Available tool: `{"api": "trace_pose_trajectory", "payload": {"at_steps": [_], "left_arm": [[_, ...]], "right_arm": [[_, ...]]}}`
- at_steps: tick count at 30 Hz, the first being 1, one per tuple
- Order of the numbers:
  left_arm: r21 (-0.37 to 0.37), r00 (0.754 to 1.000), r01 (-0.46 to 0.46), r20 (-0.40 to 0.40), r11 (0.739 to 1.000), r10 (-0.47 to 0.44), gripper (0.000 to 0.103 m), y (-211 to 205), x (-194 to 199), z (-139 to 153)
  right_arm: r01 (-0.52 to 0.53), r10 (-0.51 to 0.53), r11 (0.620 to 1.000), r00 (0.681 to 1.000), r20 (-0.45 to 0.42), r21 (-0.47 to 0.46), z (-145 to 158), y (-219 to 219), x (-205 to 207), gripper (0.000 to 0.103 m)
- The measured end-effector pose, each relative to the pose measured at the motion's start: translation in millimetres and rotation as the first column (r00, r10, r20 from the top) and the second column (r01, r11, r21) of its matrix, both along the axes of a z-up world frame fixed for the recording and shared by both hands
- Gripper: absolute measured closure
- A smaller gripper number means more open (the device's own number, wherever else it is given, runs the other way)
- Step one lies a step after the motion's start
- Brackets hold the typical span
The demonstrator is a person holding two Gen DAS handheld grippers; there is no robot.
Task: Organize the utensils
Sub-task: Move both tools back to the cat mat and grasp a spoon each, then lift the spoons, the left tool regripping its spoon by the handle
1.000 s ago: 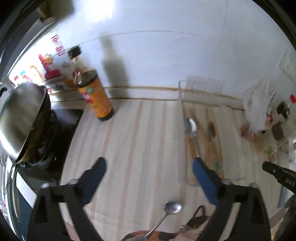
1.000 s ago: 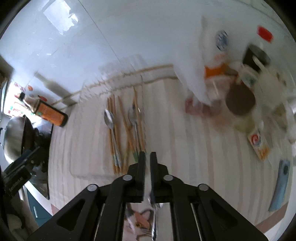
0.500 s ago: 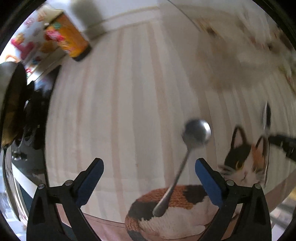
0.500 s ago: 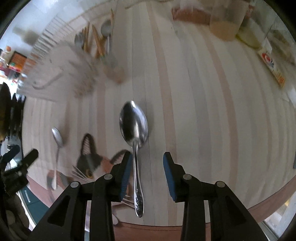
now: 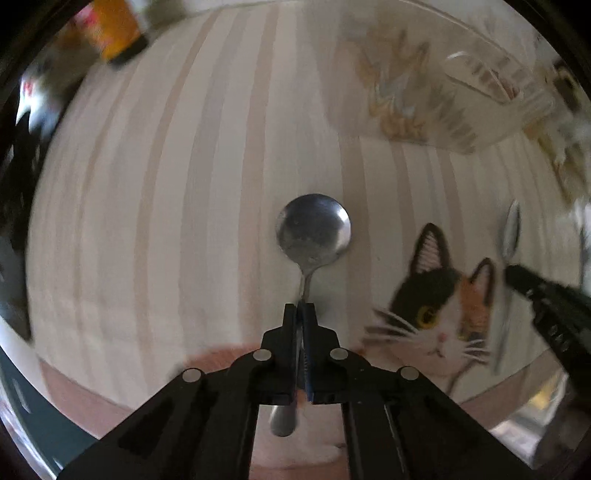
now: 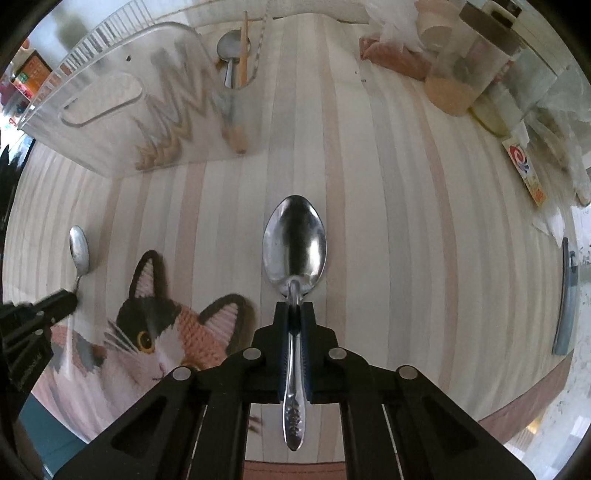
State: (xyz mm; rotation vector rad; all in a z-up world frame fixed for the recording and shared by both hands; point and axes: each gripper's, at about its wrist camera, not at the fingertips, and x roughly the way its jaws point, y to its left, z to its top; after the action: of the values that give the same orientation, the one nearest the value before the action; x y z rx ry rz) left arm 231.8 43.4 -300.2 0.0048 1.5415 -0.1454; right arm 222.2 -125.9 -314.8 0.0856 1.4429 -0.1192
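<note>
My left gripper [image 5: 303,308] is shut on the handle of a round-bowled metal spoon [image 5: 313,229] lying over the striped mat with a cat picture [image 5: 436,295]. My right gripper [image 6: 294,306] is shut on the handle of an oval metal spoon [image 6: 294,245] over the same mat. Each gripper and its spoon show at the edge of the other's view: the round spoon [image 6: 79,248] at left, the oval spoon [image 5: 511,230] at right. A clear plastic organizer tray [image 6: 110,99] holds chopsticks [image 6: 242,55] and a spoon [image 6: 229,46] at the back.
An orange-labelled bottle [image 5: 118,33] stands at the back left. Jars, cups and packets [image 6: 480,66] crowd the back right. A grey flat object [image 6: 565,295] lies near the right edge. The mat's front edge [image 6: 517,398] is close.
Both grippers have closed on their spoon handles; half a second ago both stood open around them. A second ago the right gripper was shut, up over the tray.
</note>
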Motion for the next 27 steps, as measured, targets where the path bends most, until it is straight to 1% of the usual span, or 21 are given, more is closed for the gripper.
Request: {"api": "trace_pose_trajectory", "payload": {"at_steps": [1, 2, 4, 7, 10, 11, 12, 14, 16, 17, 18, 19, 21, 22, 23, 26, 27], "left_arm": [[-0.018, 1.0, -0.025, -0.008, 1.0, 0.025, 0.103, 3, -4, 0], [-0.052, 0.997, -0.071, -0.026, 0.996, 0.07, 0.103, 8, -10, 1], [-0.085, 0.992, -0.124, -0.044, 0.989, 0.121, 0.103, 16, -18, 3], [-0.094, 0.988, -0.15, -0.042, 0.984, 0.147, 0.103, 22, -25, 8], [-0.093, 0.99, -0.138, -0.027, 0.986, 0.136, 0.103, 28, -28, 11], [-0.109, 0.992, -0.129, -0.019, 0.986, 0.128, 0.103, 29, -29, 12], [-0.119, 0.993, -0.12, -0.025, 0.986, 0.118, 0.101, 33, -25, 9], [-0.093, 0.995, -0.084, -0.054, 0.992, 0.079, 0.097, 34, -19, -1], [-0.069, 0.996, -0.039, -0.081, 0.997, 0.034, 0.083, 27, -24, -8], [-0.07, 0.996, -0.029, -0.091, 0.997, 0.023, 0.08, 23, -26, -11], [-0.075, 0.998, -0.004, -0.064, 0.997, 0.0, 0.071, 19, -29, -9], [-0.06, 0.998, 0.013, -0.055, 0.998, -0.016, 0.071, 15, -30, -9], [-0.009, 0.998, 0.044, -0.034, 0.999, -0.044, 0.077, 5, -32, -8], [0.027, 0.998, 0.058, -0.016, 0.998, -0.058, 0.09, 1, -33, -8], [0.045, 0.998, 0.065, -0.004, 0.997, -0.065, 0.101, -7, -35, -8], [0.036, 0.999, 0.054, -0.004, 0.998, -0.054, 0.101, -11, -36, -8], [0.022, 0.999, 0.038, -0.005, 0.999, -0.038, 0.101, -7, -37, -5]], "right_arm": [[0.005, -0.004, 1.0, 1.0, -0.001, 0.012, 0, -1, -1, 0.097], [0.016, -0.016, 0.999, 1.0, -0.002, 0.033, 1, -4, -3, 0.097], [0.036, -0.036, 0.997, 0.999, -0.005, 0.064, 1, -9, -8, 0.097], [0.056, -0.056, 0.993, 0.998, -0.007, 0.104, 2, -15, -14, 0.097], [0.066, -0.066, 0.988, 0.998, -0.006, 0.136, 3, -22, -22, 0.097], [0.067, -0.067, 0.987, 0.998, -0.004, 0.143, 1, -27, -23, 0.097], [0.067, -0.067, 0.987, 0.998, -0.001, 0.146, 3, -27, -24, 0.097], [0.068, -0.069, 0.986, 0.998, 0.003, 0.153, 7, -31, -26, 0.097], [0.069, -0.071, 0.985, 0.997, 0.007, 0.156, 12, -31, -30, 0.097], [0.07, -0.072, 0.985, 0.997, 0.007, 0.155, 12, -30, -28, 0.097], [0.071, -0.073, 0.985, 0.997, 0.006, 0.155, 12, -32, -23, 0.097], [0.074, -0.076, 0.985, 0.997, 0.007, 0.154, 13, -33, -23, 0.097], [0.078, -0.08, 0.985, 0.997, 0.005, 0.152, 11, -32, -23, 0.097], [0.082, -0.084, 0.985, 0.996, 0.004, 0.152, 11, -33, -23, 0.097], [0.084, -0.086, 0.985, 0.996, 0.003, 0.15, 6, -26, -17, 0.097], [0.088, -0.09, 0.985, 0.996, 0.002, 0.15, 3, -28, -16, 0.097], [0.088, -0.089, 0.985, 0.996, 0.004, 0.15, 3, -28, -16, 0.097]]}}
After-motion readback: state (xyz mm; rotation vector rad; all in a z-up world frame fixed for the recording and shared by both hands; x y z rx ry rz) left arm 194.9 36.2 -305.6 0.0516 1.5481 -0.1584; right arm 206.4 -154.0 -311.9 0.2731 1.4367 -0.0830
